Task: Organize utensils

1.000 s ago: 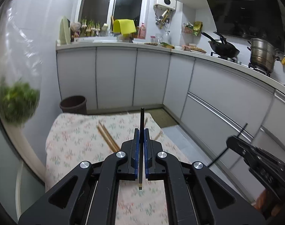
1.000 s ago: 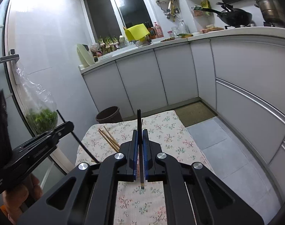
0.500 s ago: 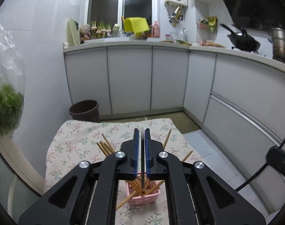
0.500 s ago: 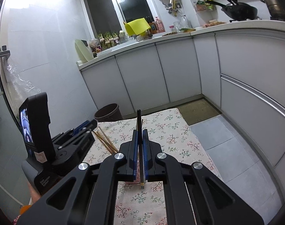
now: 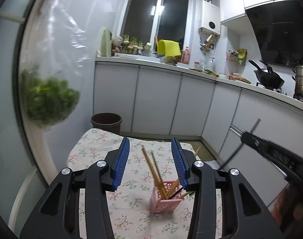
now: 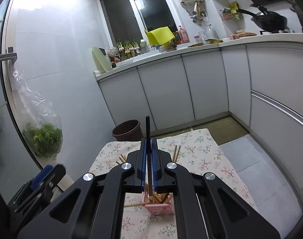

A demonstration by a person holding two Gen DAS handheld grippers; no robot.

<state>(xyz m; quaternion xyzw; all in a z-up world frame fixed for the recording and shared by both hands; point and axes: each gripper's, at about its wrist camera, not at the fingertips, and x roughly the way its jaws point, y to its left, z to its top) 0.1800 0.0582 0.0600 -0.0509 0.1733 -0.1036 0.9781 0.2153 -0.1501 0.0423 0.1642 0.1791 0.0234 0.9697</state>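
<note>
Chopsticks (image 5: 157,176) lean in a pink basket (image 5: 165,203) on the flowered desk (image 5: 91,151). Left gripper (image 5: 150,162) hangs above with jaws spread wide, holding nothing. Right gripper (image 6: 148,166) has its jaws clamped on a dark chopstick (image 6: 148,127) over the basket.

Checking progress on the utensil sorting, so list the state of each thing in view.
Left gripper: open, empty.
Right gripper: shut on a dark chopstick, held above the basket.
Pink plastic lattice basket: upright on the floral tablecloth, holding several leaning wooden chopsticks.
Brown waste bin: upright, uncovered.
</note>
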